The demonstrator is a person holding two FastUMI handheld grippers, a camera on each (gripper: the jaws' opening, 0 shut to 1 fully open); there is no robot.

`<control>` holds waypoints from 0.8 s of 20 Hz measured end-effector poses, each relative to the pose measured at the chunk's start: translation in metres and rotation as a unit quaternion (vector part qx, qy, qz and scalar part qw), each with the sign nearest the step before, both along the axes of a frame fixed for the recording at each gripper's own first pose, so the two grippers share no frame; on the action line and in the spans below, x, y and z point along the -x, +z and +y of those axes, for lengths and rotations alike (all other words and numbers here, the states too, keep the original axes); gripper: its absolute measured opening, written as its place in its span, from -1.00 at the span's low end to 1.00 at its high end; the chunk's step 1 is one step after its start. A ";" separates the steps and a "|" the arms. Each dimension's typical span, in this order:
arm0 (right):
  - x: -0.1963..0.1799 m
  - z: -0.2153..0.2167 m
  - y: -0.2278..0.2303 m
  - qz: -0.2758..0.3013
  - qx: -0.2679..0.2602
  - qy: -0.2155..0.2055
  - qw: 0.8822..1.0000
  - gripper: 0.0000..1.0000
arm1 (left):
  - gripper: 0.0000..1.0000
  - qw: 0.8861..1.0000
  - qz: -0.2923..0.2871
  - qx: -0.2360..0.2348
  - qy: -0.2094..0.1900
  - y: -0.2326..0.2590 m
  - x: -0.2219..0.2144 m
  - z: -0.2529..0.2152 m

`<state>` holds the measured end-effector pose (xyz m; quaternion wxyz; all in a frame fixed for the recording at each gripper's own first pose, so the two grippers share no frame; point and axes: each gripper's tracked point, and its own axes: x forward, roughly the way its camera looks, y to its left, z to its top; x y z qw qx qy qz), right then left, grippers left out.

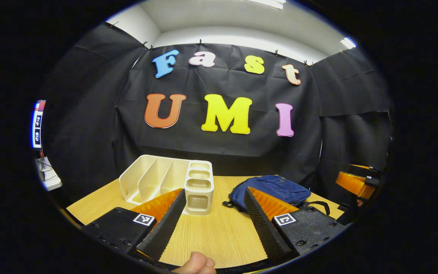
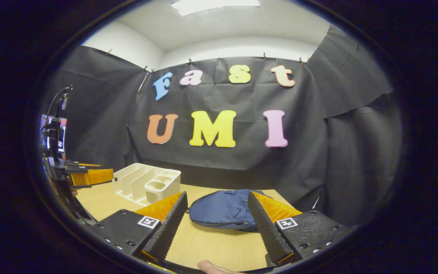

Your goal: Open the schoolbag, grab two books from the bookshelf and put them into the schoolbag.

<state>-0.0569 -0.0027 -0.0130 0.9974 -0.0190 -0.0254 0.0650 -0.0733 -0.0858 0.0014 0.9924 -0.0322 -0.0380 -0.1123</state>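
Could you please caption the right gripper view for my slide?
Open right tool hovers before the blue schoolbag lying on the table.

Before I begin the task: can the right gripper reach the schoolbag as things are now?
Probably yes. The right gripper is open and faces the schoolbag, which lies flat on the table, with nothing between them.

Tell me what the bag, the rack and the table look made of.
Bag: soft woven fabric, matte navy; it slumps and creases. Rack: likely molded plastic, smooth cream with a slight sheen and rounded edges. Table: wood or wood-look laminate, light with fine straight grain lines; which one can't be told.
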 end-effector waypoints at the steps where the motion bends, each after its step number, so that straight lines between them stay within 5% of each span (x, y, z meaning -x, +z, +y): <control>1: -0.003 -0.003 -0.002 -0.001 -0.005 -0.008 1.000 0.90 | 0.95 1.000 0.009 -0.004 0.002 -0.005 -0.004 0.000; 5: -0.006 -0.006 -0.016 0.007 -0.014 -0.023 1.000 0.86 | 0.96 0.998 0.021 -0.033 0.045 -0.026 -0.013 0.011; 16: -0.020 -0.017 -0.053 0.041 -0.010 -0.034 0.999 0.96 | 0.96 0.998 0.028 -0.031 0.038 -0.036 -0.022 -0.003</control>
